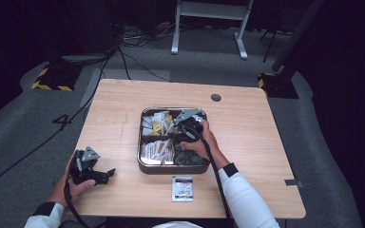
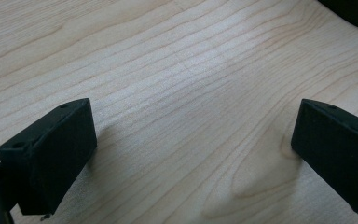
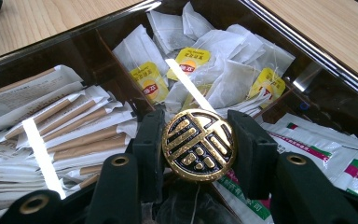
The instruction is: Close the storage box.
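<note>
Golden strokes on a black round medallion mark the thing in hand: in the right gripper view it sits clamped between the two black jaws of the right tongs, held just above the compartment tray, with paper-wrapped sticks to its left, tea bags with yellow tags beyond it and red-and-green printed sachets to its right. Judging by that grip, the pick is done; what is left seems to be lifting the medallion clear of the tray and setting it down, perhaps on the bench, though the pictures do not settle where. The left gripper view shows the left tongs with jaws wide apart and nothing between them, hovering close over bare pale wood of the bench, so that side looks idle. The high view gives the layout that the two close views lack: the square tray sits mid-bench, the right hand reaches into its right half, the left hand rests well to the tray's left near the front edge, and one loose sachet lies on the bench just in front of the tray. From there the medallion is too small to make out, and the clamp on it cannot be read; the right gripper view alone settles that.
</note>
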A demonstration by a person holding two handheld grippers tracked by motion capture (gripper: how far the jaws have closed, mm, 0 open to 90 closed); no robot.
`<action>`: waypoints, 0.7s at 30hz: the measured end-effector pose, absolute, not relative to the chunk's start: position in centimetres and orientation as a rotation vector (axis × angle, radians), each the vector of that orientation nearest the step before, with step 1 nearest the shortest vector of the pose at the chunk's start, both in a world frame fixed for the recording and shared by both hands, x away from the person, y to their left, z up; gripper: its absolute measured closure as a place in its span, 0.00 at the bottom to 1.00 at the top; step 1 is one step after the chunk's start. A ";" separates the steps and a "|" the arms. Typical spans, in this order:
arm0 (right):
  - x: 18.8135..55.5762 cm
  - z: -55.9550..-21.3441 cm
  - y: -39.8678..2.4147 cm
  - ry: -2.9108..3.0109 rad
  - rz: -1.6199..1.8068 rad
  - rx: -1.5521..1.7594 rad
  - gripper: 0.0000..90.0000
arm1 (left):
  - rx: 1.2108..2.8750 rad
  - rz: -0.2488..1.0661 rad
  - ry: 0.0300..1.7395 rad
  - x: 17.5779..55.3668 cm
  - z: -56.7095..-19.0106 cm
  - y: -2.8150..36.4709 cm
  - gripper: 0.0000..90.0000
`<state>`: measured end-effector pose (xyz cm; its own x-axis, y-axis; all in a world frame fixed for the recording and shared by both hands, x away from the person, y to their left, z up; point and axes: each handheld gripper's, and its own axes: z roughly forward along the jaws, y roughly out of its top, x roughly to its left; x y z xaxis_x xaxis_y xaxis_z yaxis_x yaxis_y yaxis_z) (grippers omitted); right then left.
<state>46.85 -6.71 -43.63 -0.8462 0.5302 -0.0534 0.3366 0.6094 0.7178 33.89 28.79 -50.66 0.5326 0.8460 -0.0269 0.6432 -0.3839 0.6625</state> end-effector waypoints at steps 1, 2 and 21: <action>46.9 -43.6 -6.7 2.576 1.072 0.708 0.66 | 2.150 0.422 1.200 33.9 -50.7 28.8 0.00; 46.9 -43.7 -6.8 2.576 1.075 0.707 0.66 | 2.149 0.422 1.201 33.9 -50.7 28.8 0.00; 46.8 -43.6 -7.2 2.600 1.074 0.620 0.35 | 2.150 0.423 1.201 33.9 -50.7 28.8 0.00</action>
<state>46.78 -7.15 -43.62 -0.8751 0.4781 -0.0753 0.2858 0.6359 0.7170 33.89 28.80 -50.66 0.5329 0.8458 -0.0261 0.6430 -0.3847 0.6623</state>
